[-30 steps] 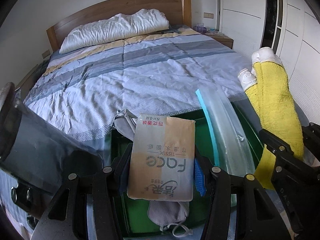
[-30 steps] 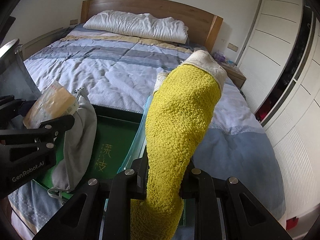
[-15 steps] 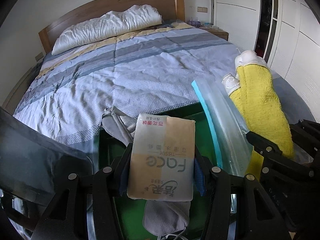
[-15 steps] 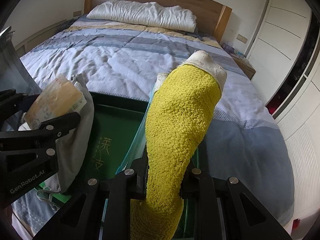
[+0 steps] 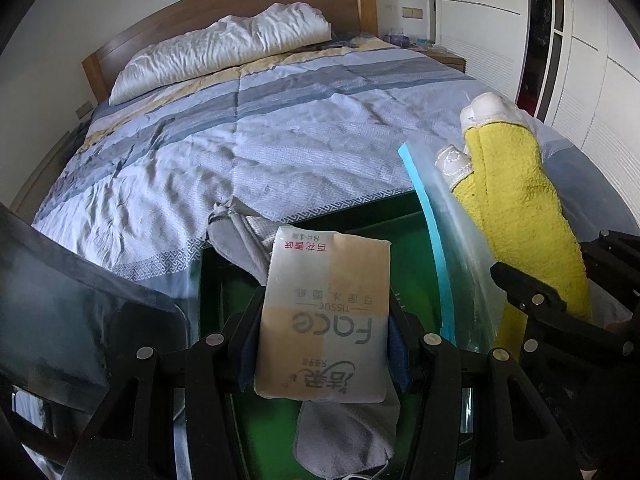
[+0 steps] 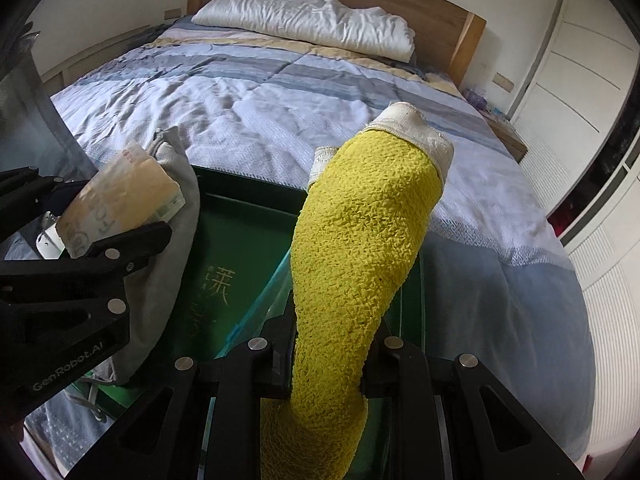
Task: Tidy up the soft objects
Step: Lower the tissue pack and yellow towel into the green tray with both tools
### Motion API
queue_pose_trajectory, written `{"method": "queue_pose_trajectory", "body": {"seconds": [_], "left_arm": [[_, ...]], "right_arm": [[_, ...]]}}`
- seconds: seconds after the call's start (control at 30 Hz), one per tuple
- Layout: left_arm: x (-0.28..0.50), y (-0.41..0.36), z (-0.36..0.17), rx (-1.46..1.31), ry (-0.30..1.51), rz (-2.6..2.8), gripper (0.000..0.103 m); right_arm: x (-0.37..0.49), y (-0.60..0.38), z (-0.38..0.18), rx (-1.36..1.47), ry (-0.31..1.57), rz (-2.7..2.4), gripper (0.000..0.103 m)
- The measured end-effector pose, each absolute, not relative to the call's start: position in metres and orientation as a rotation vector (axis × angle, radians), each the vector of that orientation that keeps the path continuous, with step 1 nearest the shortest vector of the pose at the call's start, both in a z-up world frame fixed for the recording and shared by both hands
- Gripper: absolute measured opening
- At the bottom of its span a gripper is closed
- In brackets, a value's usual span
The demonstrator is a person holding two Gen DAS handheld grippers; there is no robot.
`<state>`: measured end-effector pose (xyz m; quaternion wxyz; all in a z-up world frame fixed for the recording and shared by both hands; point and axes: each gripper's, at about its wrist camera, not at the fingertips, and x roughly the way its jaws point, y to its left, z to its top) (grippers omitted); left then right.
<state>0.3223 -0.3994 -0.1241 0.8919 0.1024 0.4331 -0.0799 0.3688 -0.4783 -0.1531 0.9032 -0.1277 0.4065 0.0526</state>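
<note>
Our left tool (image 5: 324,344) is clamped on a tissue pack (image 5: 326,316), held over the green tray (image 6: 236,256) at the foot of the bed (image 5: 280,128). A grey cloth (image 5: 348,436) hangs beneath it. At 3 o'clock, our right tool (image 6: 330,364) pinches a yellow sock (image 6: 360,240), standing upright beside a clear bag (image 5: 456,264).

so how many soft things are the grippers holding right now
2: a tissue pack clamped in the left gripper, and a yellow sock clamped in the right gripper. A grey pouch lies beneath, unheld.
</note>
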Motion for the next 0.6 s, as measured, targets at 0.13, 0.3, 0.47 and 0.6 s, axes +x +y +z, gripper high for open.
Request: {"method": "queue_pose_trajectory", "body": {"seconds": [0.13, 0.3, 0.47, 0.6], "left_arm": [[0.323, -0.393, -0.119, 0.202, 0.882, -0.147, 0.047], [0.326, -0.389, -0.113, 0.201, 0.864, -0.128, 0.047], [0.33, -0.387, -0.116, 0.208, 0.869, -0.126, 0.047], [0.334, -0.385, -0.123, 0.216, 0.878, -0.117, 0.047]], "right_arm": [[0.367, -0.473, -0.146, -0.271, 0.82, 0.129, 0.021], [0.361, -0.466, -0.14, -0.284, 0.803, 0.158, 0.021], [0.361, -0.462, -0.149, -0.275, 0.827, 0.185, 0.022], [0.366, -0.46, -0.159, -0.278, 0.856, 0.201, 0.022]]}}
